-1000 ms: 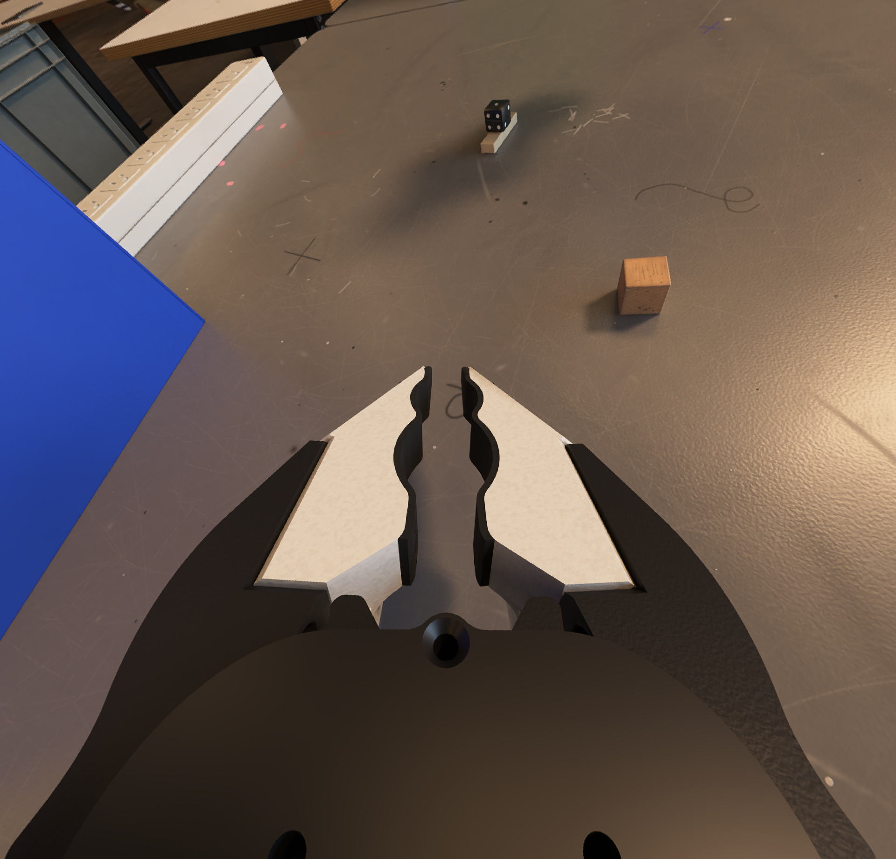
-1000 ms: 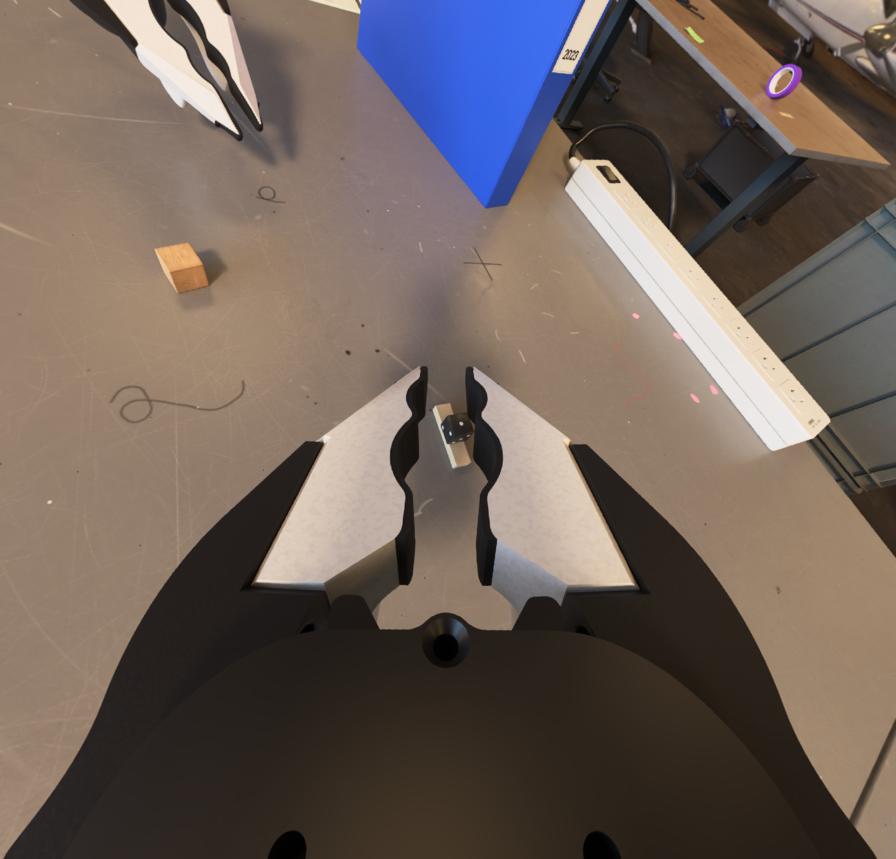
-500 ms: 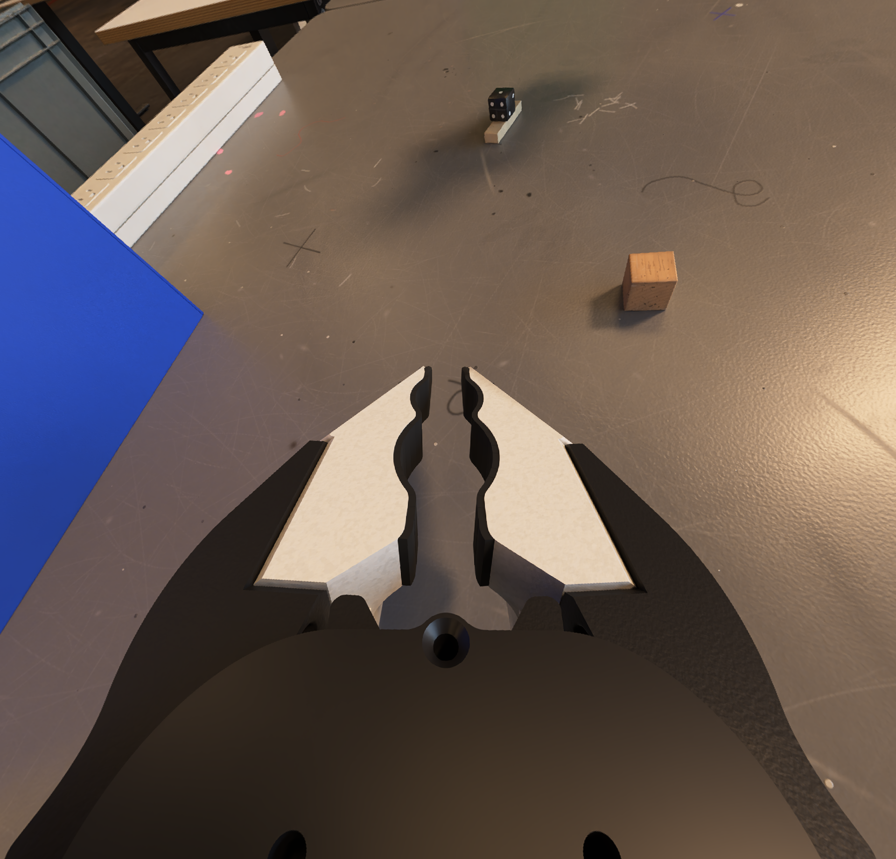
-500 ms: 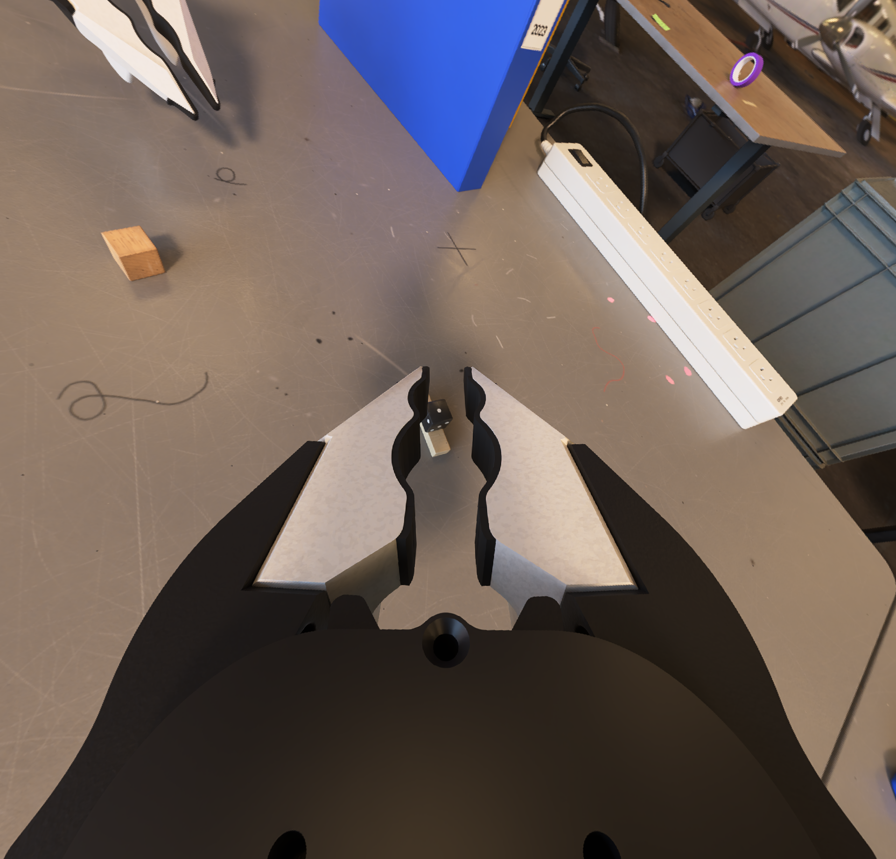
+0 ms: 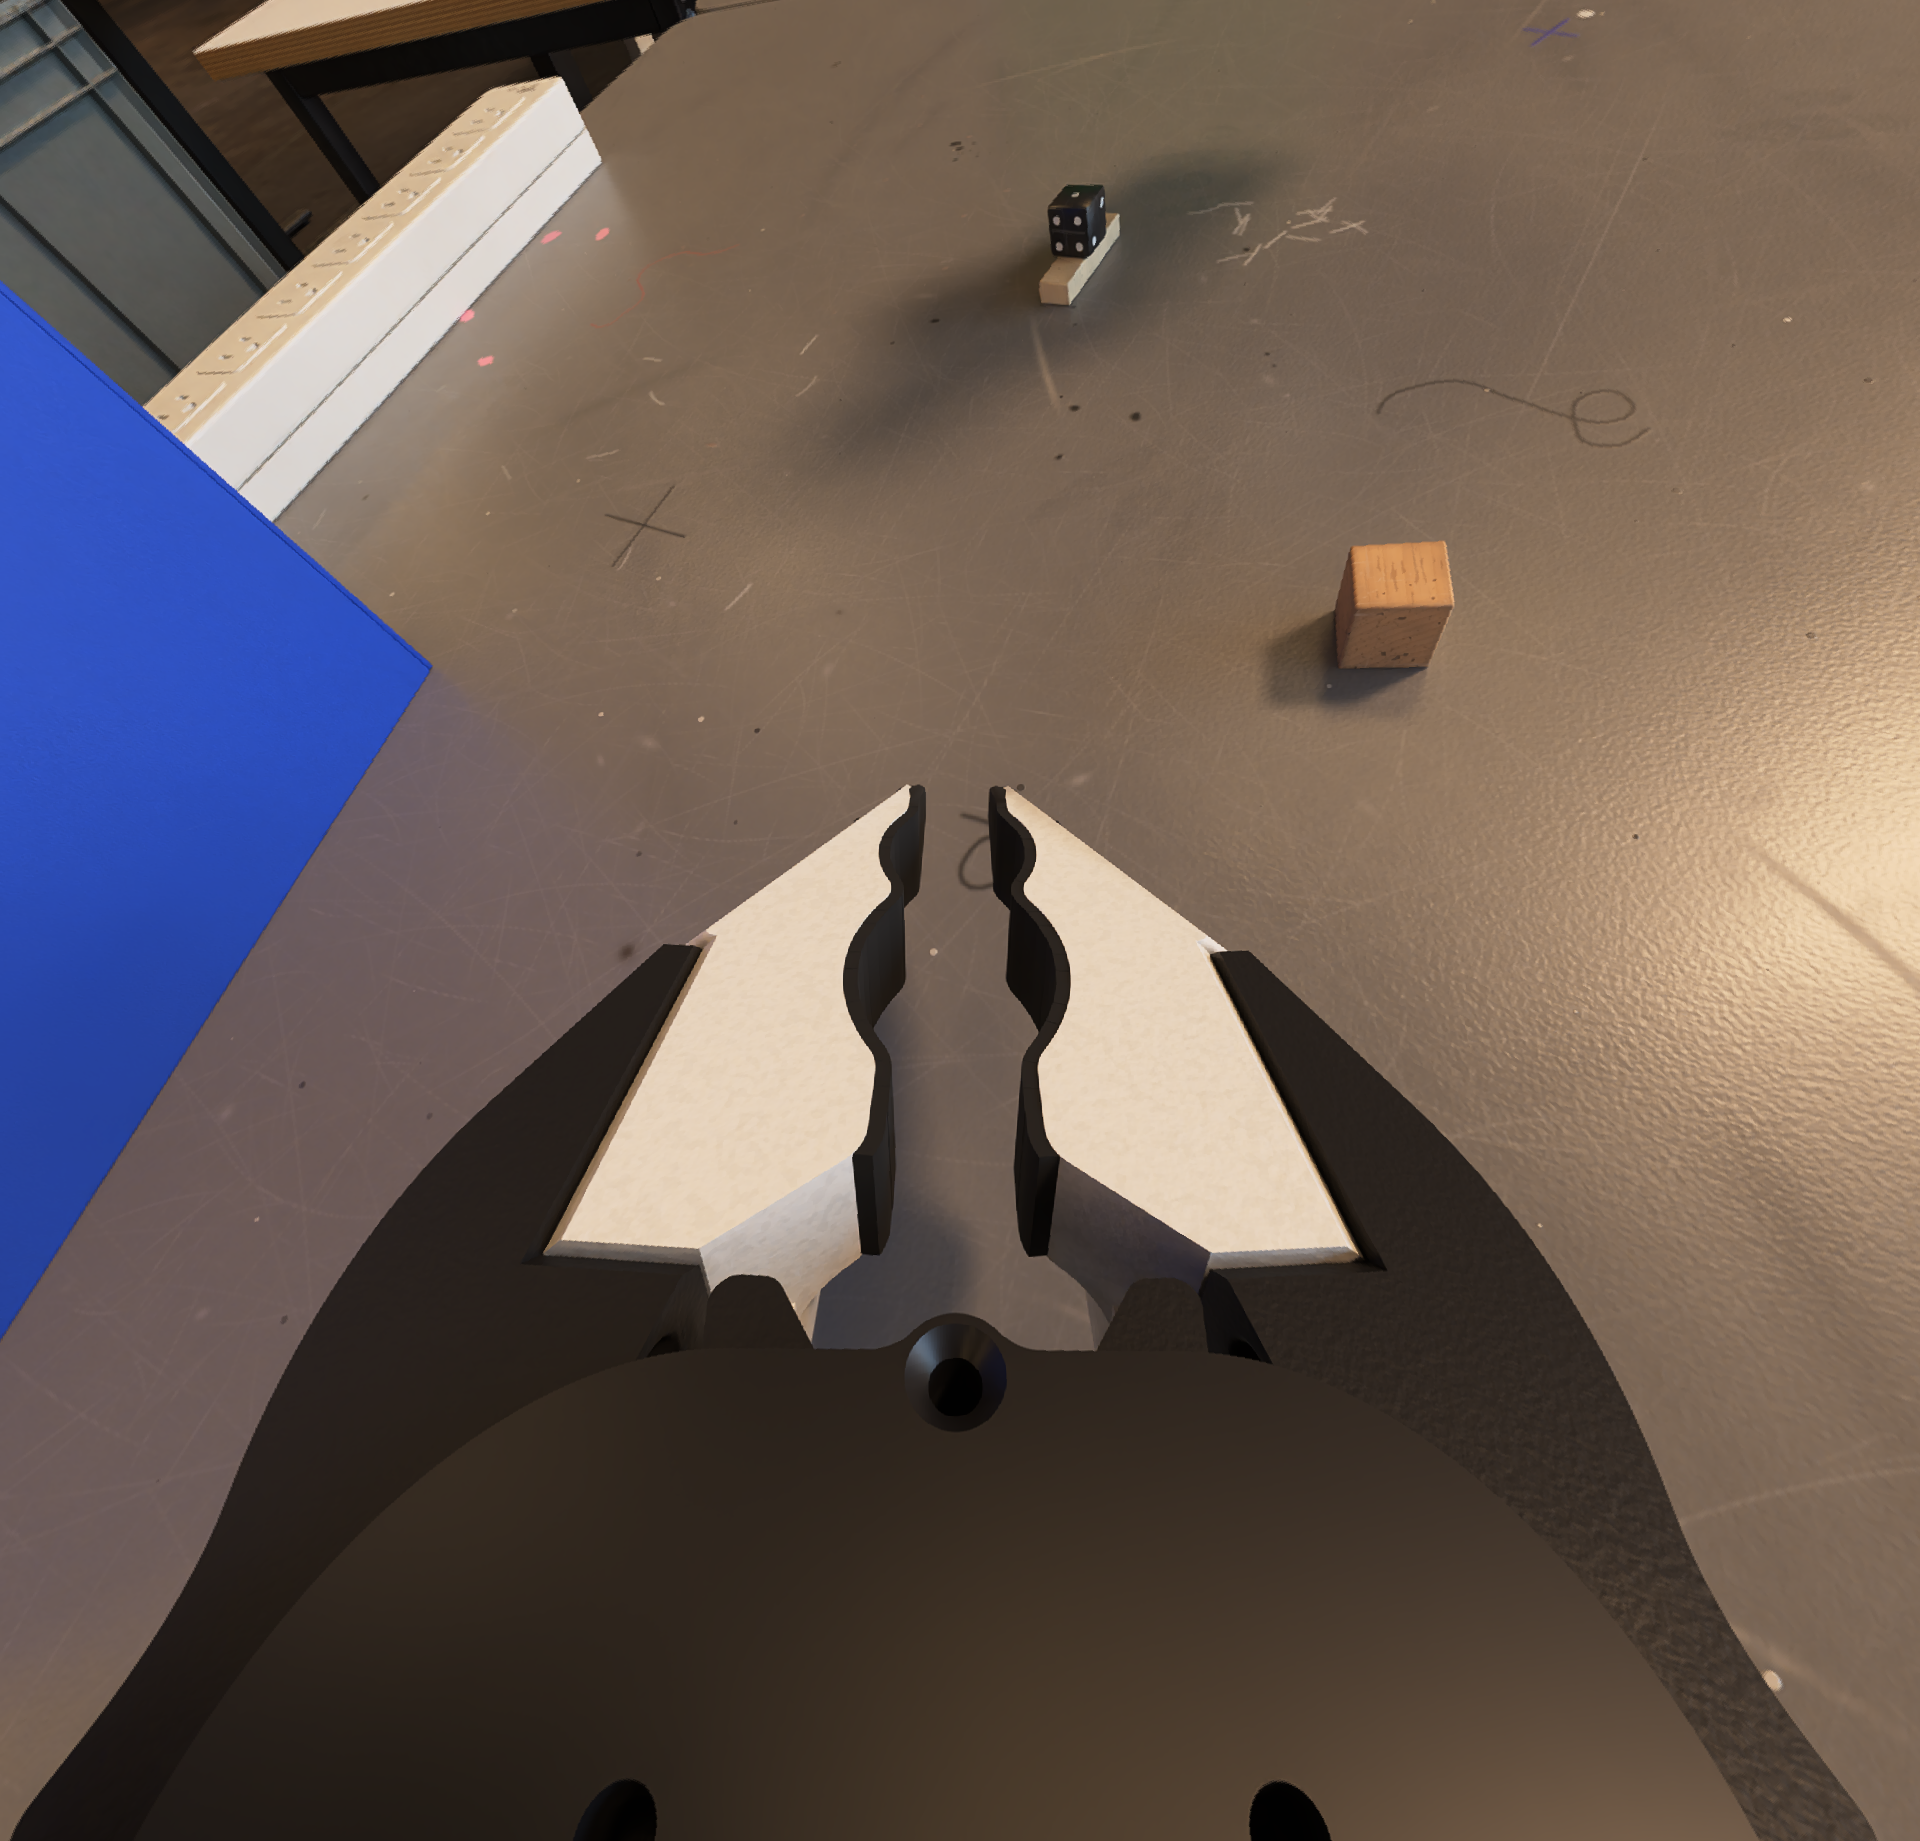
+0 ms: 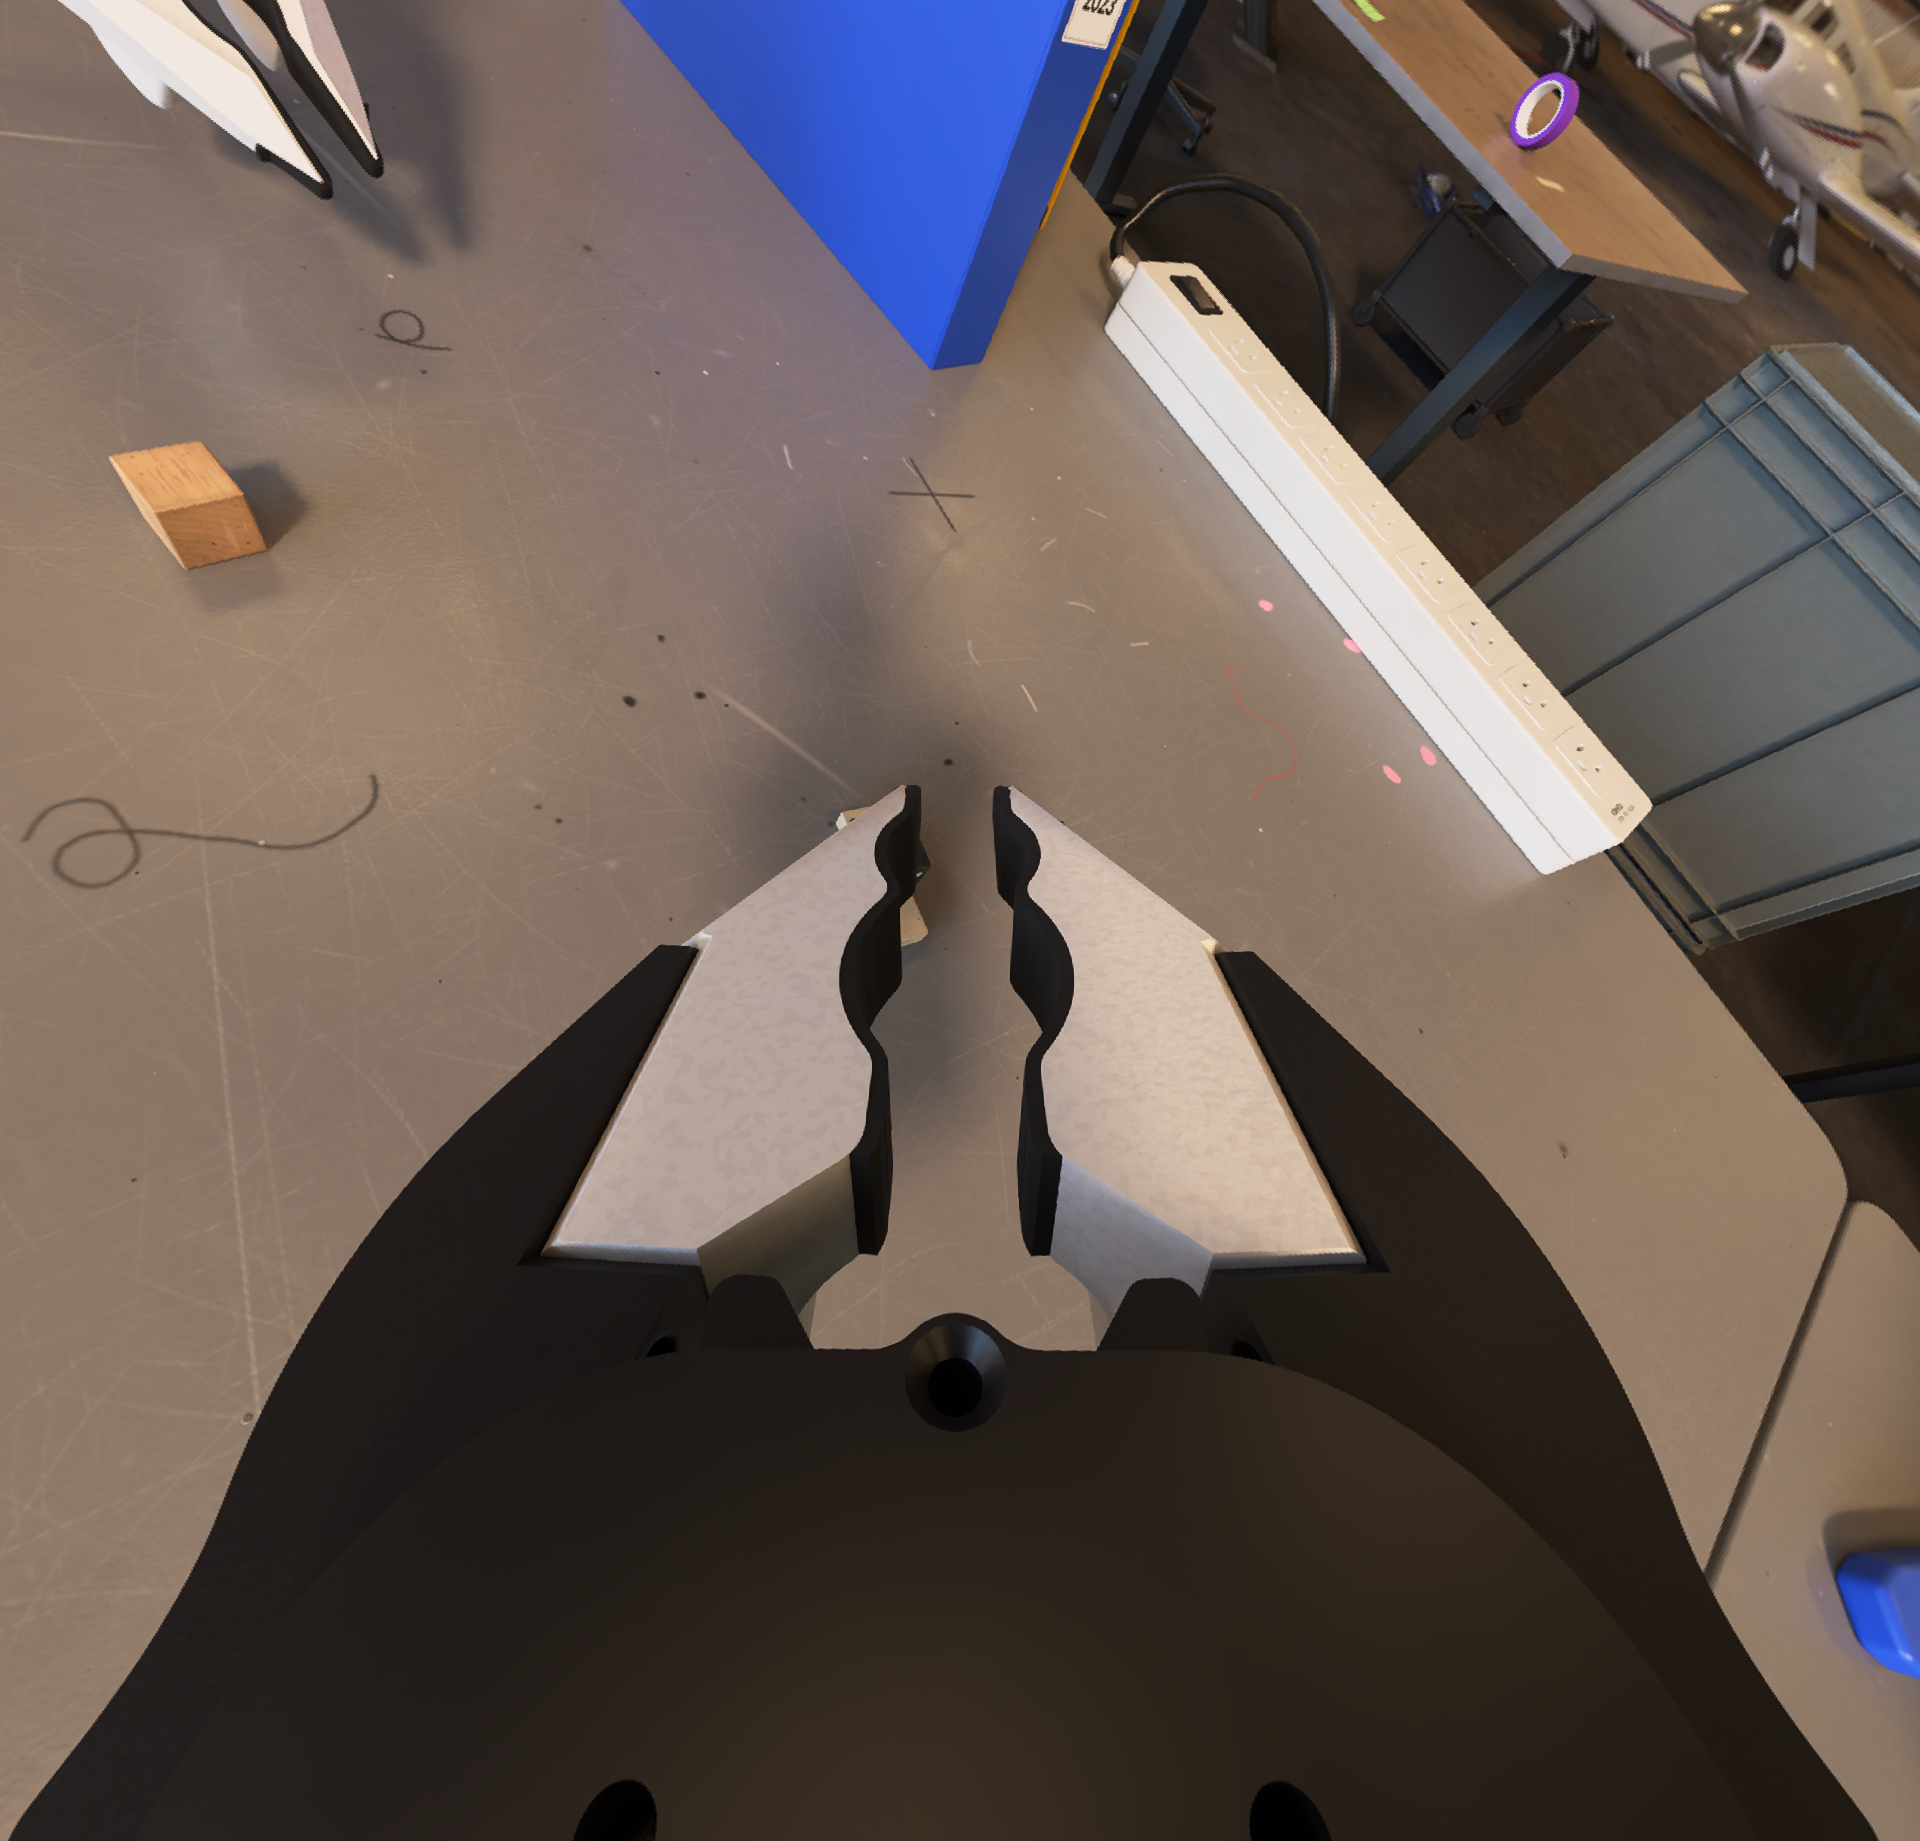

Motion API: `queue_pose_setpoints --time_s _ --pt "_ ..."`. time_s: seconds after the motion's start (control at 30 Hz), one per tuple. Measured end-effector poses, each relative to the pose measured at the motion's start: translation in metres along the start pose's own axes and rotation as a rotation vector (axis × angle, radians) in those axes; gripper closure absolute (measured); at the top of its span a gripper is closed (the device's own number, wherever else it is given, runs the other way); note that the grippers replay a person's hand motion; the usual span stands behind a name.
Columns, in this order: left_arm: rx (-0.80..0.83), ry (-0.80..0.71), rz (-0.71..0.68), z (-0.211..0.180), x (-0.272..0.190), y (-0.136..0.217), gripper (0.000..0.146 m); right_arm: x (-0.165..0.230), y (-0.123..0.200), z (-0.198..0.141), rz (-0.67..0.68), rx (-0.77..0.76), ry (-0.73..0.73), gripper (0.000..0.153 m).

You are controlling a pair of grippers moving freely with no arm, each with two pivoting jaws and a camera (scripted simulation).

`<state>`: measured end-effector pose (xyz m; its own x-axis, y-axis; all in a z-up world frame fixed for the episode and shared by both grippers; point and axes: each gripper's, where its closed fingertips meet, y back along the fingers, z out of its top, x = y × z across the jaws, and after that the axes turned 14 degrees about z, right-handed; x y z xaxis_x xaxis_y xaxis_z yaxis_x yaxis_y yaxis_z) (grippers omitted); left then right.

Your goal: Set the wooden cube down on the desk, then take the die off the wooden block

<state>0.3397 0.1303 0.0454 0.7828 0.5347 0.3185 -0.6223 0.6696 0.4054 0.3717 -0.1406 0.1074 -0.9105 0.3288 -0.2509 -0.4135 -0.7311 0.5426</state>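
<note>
1. Already the wooden cube (image 5: 1392,607) rests on the grey desk (image 5: 1558,960), clear of both grippers, so the first half of the task looks done; it sits where it sat a second ago.
2. Over that second the right gripper (image 6: 956,804) has swung across the wooden block (image 6: 912,918). The die stood framed between its fingers then; now only slivers of the pale block show beside and beneath its left finger (image 6: 790,970), and the die is hidden in the right wrist view.
3. From the left wrist view the black die (image 5: 1075,220) still sits on the block (image 5: 1078,262), far up the desk, so it has not been taken.
4. Both grippers have their fingers slightly apart and hold nothing. The left gripper (image 5: 956,804) hovers well away from the die, near the blue box (image 5: 156,752), with barely any shift.
5. Judging by this, the right gripper has drifted off centre and probably needs re-aligning before it can close on the die.
</note>
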Motion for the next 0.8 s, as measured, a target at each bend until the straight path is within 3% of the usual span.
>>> queue_pose_setpoints --time_s 0.8 --pt "0.004 -0.001 -0.001 -0.0002 -0.0004 -0.0004 0.134 -0.0025 -0.0019 -0.0080 -0.003 0.022 -0.025 0.140"
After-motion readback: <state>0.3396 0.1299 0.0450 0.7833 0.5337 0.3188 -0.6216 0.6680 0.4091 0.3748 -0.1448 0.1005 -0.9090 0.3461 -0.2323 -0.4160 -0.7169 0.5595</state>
